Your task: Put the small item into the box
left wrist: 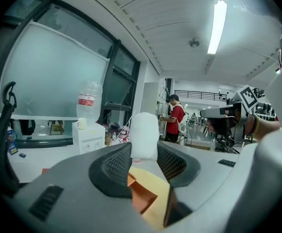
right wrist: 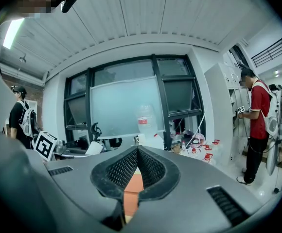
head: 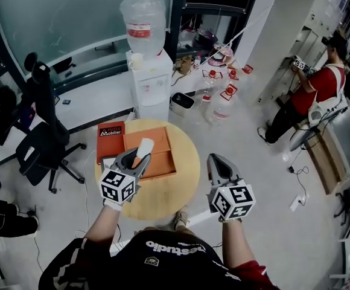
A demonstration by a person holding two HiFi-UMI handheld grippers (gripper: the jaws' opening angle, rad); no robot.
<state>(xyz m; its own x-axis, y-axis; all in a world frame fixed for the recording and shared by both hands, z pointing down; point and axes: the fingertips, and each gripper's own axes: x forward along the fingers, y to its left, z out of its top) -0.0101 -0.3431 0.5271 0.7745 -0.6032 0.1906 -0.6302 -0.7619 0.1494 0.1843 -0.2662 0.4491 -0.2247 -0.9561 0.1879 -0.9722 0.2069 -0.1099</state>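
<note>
In the head view an open orange box (head: 162, 157) lies on a round wooden table (head: 184, 189). My left gripper (head: 140, 156) hovers over the box's left part, shut on a small white item (head: 144, 147) that sticks up from its tips. In the left gripper view the white item (left wrist: 144, 136) sits upright between the mesh pads, with the orange box (left wrist: 143, 194) below. My right gripper (head: 215, 160) is at the table's right edge, beside the box, shut and empty. In the right gripper view its tips (right wrist: 137, 150) meet, and the box (right wrist: 132, 184) shows through the gap behind them.
A red lid or book (head: 110, 139) lies against the box's left side. Behind the table stand a water dispenser (head: 146, 77) and several bottles (head: 222, 98) on the floor. An office chair (head: 41, 139) stands at the left. A person in red (head: 312, 92) stands far right.
</note>
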